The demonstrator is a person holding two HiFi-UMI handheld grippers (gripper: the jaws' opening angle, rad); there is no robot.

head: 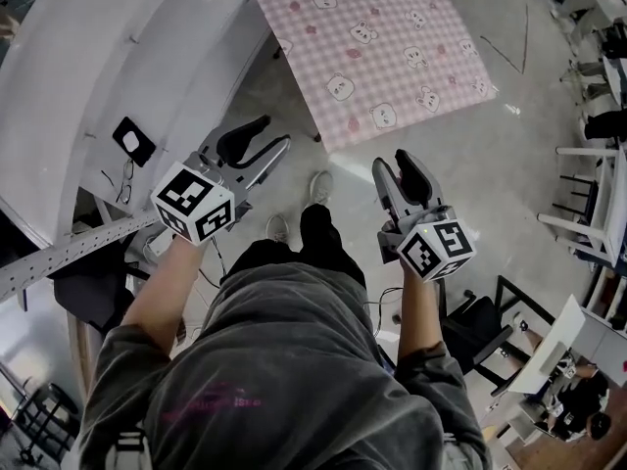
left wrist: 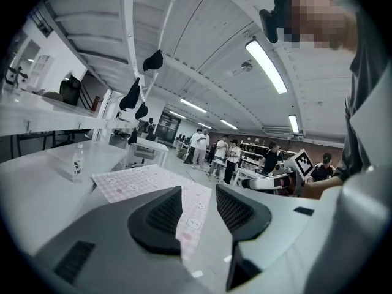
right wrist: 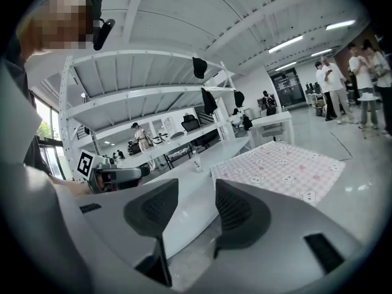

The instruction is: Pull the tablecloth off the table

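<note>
Our left gripper (head: 276, 131) and right gripper (head: 394, 162) hang open, empty, short of the pink checked bear-print tablecloth (head: 377, 47) lying spread; pinching its edge thinly, we risk it slipping free.

The tablecloth (head: 382, 57) is matt pink-checked cloth, lying smooth. The white counter (head: 127, 67) looks hard, smooth and faintly shiny, and the grey floor (head: 509, 164) is glossy. The left hand-held gripper (head: 260, 147) and right hand-held gripper (head: 397, 164) are matt grey plastic, with black ribbed pads (left wrist: 165, 216).
</note>
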